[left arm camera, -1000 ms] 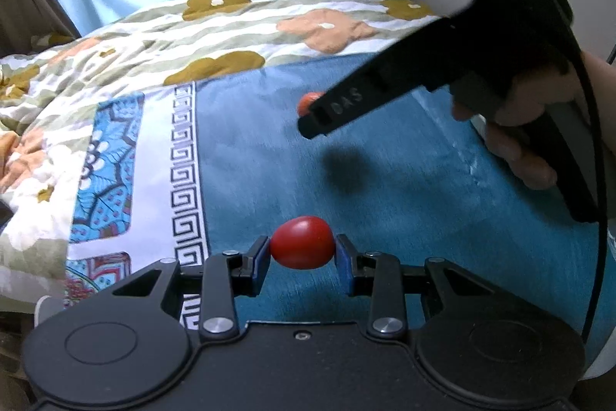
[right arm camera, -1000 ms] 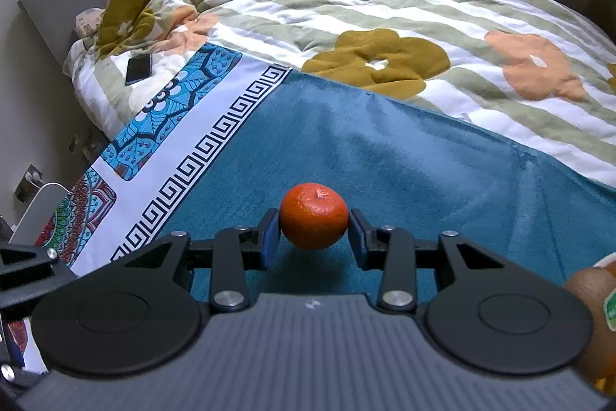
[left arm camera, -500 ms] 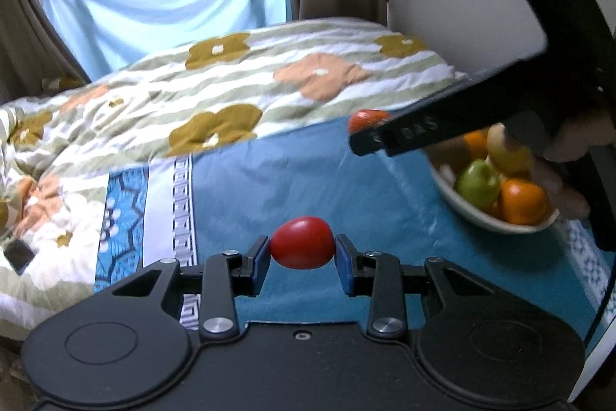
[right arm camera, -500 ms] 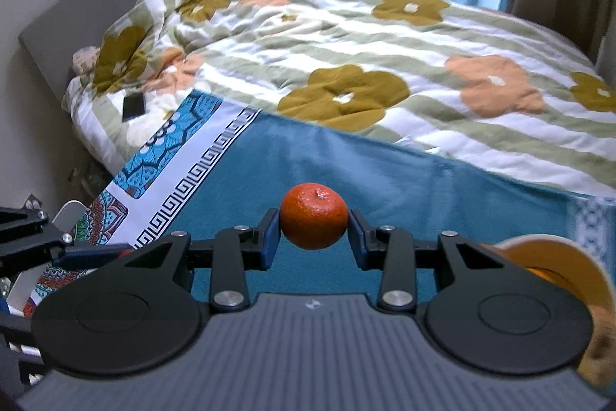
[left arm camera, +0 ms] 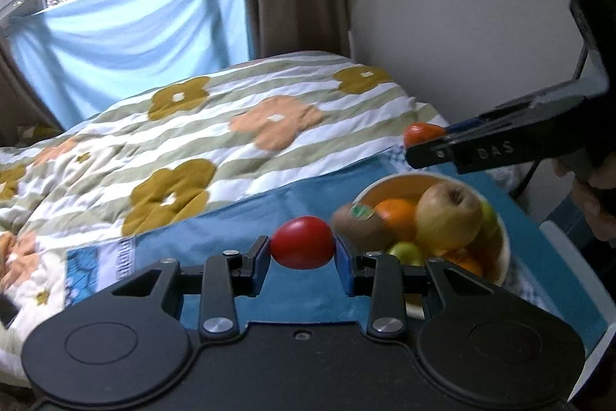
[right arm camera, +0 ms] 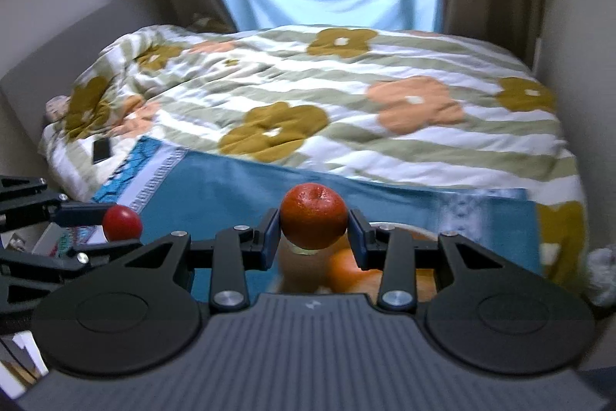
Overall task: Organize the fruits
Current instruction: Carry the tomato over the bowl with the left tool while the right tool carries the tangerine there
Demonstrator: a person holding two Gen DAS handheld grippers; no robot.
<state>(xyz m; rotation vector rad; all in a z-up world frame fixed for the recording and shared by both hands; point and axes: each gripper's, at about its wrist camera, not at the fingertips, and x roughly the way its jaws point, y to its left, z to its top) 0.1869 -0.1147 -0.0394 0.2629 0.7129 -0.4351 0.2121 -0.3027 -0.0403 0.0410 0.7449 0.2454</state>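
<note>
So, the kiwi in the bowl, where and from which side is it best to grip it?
Probably across the kiwi's short width, coming from above on the bowl's open left side. It lies lengthwise on top of the pile with an apple pressed against its right.

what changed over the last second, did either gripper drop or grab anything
Nothing was dropped or grabbed. Both grippers were carried up and across the blue cloth toward the fruit bowl, which has come into the left wrist view. The left gripper still clamps the red tomato; the right gripper still clamps the orange mandarin.
</note>
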